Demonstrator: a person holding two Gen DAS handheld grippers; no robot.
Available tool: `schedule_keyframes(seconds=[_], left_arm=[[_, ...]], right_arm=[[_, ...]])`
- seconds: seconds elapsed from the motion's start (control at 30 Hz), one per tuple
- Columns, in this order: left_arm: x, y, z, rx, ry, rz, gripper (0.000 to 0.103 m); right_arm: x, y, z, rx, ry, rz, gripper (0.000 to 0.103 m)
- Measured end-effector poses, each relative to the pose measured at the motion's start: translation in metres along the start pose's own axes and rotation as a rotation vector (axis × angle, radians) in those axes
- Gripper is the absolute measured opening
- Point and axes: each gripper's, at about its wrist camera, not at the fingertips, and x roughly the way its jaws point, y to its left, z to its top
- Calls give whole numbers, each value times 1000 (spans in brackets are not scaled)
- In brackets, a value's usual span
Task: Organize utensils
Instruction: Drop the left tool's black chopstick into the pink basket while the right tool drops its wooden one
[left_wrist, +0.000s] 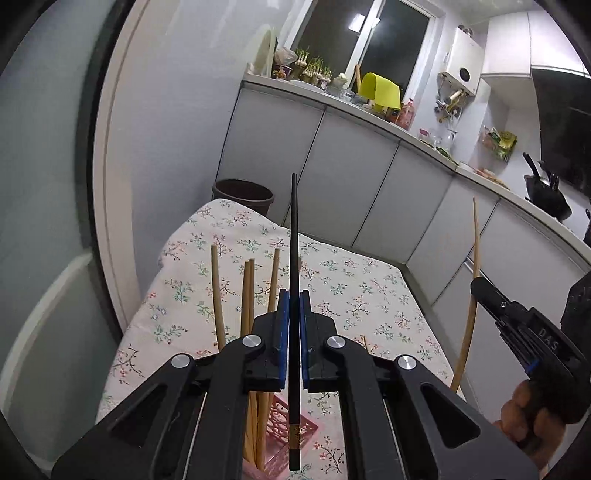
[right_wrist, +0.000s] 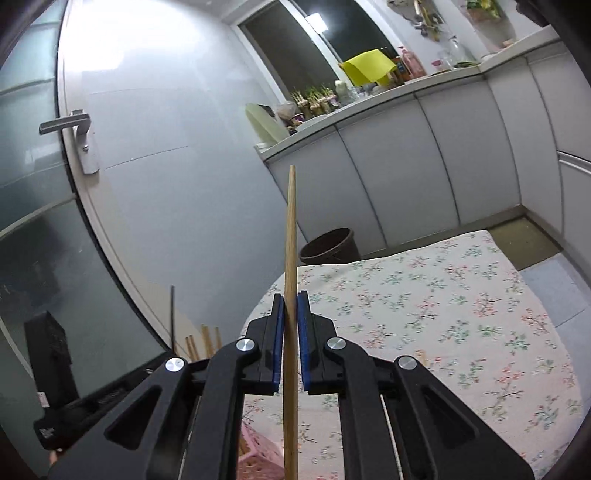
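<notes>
A black chopstick (left_wrist: 294, 295) stands upright, pinched in the left gripper (left_wrist: 294, 306) above the pink basket (left_wrist: 284, 424) of wooden chopsticks (left_wrist: 246, 295). The right gripper (right_wrist: 291, 310) clamps a bamboo chopstick (right_wrist: 290, 258) over the floral tablecloth (right_wrist: 443, 314).

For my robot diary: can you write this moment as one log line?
left gripper: shut on black chopstick | right gripper: shut on wooden chopstick | pink basket: holds wooden chopsticks

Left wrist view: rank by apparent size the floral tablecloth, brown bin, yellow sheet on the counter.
1. floral tablecloth, by far the largest.
2. and 3. brown bin and yellow sheet look alike; the sheet is farther away, so no ranking.
</notes>
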Motion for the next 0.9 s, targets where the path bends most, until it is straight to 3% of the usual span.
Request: schedule_keyframes(seconds=[0.1, 0.33, 0.5, 0.67, 0.77, 0.9], left_arm=[[7, 3, -8, -14, 2, -13, 5], [23, -9, -17, 73, -13, 4, 5], [30, -13, -22, 136, 44, 34, 5], [18, -3, -9, 78, 107, 35, 8], [-5, 12, 8, -5, 54, 20, 9], [-20, 29, 20, -114, 41, 33, 16]], right_arm=[[3, 10, -6, -10, -7, 16, 8], [2, 25, -15, -33, -11, 22, 8], [11, 32, -21, -50, 0, 28, 8], [22, 44, -30, -60, 2, 62, 8], [34, 54, -38, -68, -7, 92, 8], [46, 68, -49, -110, -41, 91, 8]])
